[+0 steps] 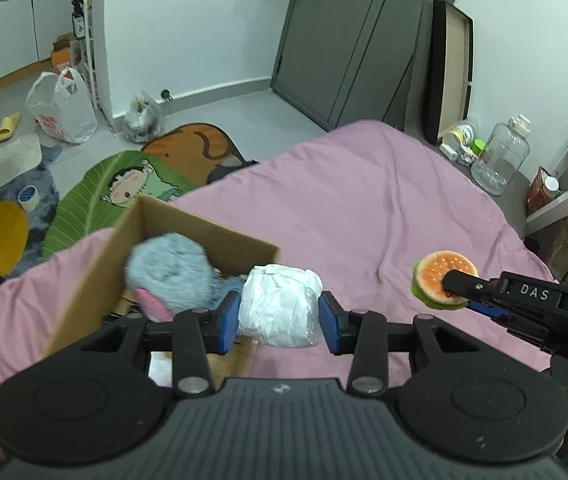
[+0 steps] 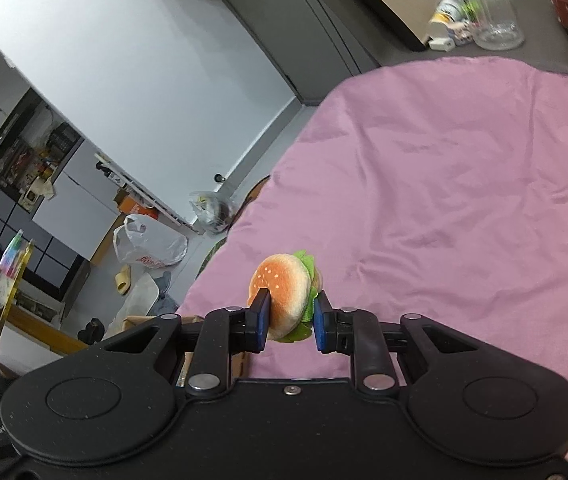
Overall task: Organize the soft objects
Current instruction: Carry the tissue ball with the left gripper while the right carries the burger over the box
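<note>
My left gripper (image 1: 280,316) is shut on a soft white bundle (image 1: 280,304) wrapped in crinkled plastic, held in the air over the near corner of a cardboard box (image 1: 96,280). Inside the box lies a grey fluffy plush (image 1: 172,276) with a pink part. My right gripper (image 2: 288,322) is shut on a small plush hamburger (image 2: 284,292) with an orange bun and green lettuce, above the pink bedsheet (image 2: 443,200). In the left wrist view the right gripper (image 1: 457,284) comes in from the right edge with the hamburger (image 1: 439,272) between its fingers.
The pink sheet (image 1: 343,200) covers the bed ahead. Beyond its left edge the floor holds cartoon mats (image 1: 124,188), a white plastic bag (image 1: 60,108) and a yellow slipper (image 1: 8,126). A large clear jar (image 1: 501,156) and small items stand at the far right.
</note>
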Action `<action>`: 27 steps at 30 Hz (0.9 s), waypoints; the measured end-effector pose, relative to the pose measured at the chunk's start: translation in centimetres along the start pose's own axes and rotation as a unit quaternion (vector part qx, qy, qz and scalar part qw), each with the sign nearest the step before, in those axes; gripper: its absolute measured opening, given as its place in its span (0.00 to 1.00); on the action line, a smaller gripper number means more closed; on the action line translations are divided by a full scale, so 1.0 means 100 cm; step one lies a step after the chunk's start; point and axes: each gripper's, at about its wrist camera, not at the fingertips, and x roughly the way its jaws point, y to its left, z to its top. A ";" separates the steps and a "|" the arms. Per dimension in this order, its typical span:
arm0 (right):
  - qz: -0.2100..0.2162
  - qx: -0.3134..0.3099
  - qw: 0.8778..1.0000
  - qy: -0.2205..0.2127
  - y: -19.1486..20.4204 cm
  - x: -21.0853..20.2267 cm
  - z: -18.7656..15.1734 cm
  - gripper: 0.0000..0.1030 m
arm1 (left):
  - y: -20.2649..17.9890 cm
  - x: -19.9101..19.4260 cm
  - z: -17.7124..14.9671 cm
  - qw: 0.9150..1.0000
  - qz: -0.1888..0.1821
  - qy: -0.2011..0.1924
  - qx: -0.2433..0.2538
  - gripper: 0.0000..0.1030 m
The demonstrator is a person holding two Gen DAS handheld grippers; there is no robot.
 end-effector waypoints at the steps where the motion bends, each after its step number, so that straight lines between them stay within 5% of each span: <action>1: 0.003 -0.004 1.000 -0.003 0.004 -0.004 -0.001 0.21 | 0.005 -0.005 0.001 1.000 0.002 -0.003 0.001 0.40; 13: 0.041 -0.080 0.996 -0.001 0.065 -0.021 -0.013 0.21 | 0.048 -0.035 0.001 1.000 0.018 -0.016 -0.003 0.40; 27: 0.036 -0.146 0.988 0.039 0.114 -0.016 -0.038 0.22 | 0.084 -0.036 0.000 1.000 0.019 -0.004 -0.011 0.40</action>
